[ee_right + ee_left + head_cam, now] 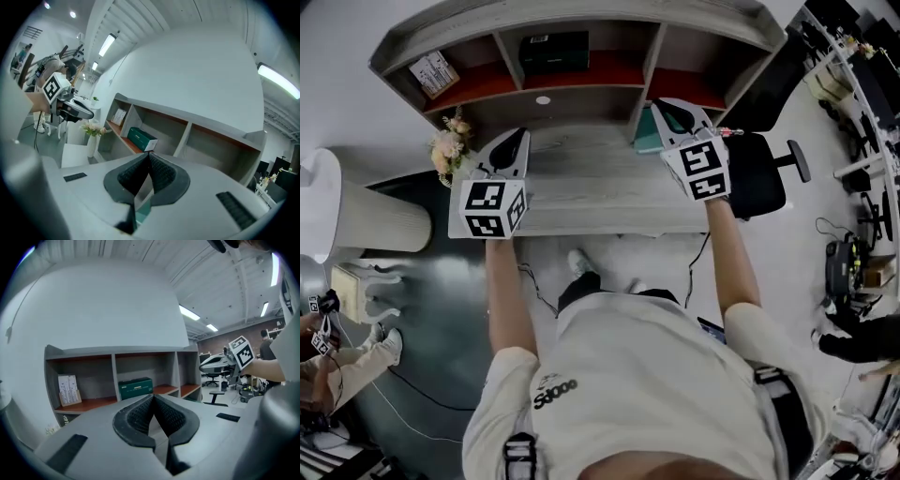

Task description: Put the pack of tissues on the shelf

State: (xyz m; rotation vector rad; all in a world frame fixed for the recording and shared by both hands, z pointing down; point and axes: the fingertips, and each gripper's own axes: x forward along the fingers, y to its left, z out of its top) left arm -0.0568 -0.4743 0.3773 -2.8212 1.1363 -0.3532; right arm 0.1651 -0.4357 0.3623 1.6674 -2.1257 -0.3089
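Teal soft tissue pack [643,137], upper right of head view, under right gripper [146,157]; jaws closed, possibly pinching wrapper. Left gripper [153,397] closed, empty. Confirm hold before lifting to grey wooden shelf [581,15].

There are two grippers, a left gripper [516,141] and a right gripper [667,111], each with two jaws and one marker cube. One shelf [581,19], split into three compartments, stands at the far side of one surface [591,187]. The shelf holds one dark green box [554,52] and one leaflet stand [434,73]. One vase of flowers [448,145] is at the left, one teal pack [647,136] at the right. One black chair [764,173] stands further right.
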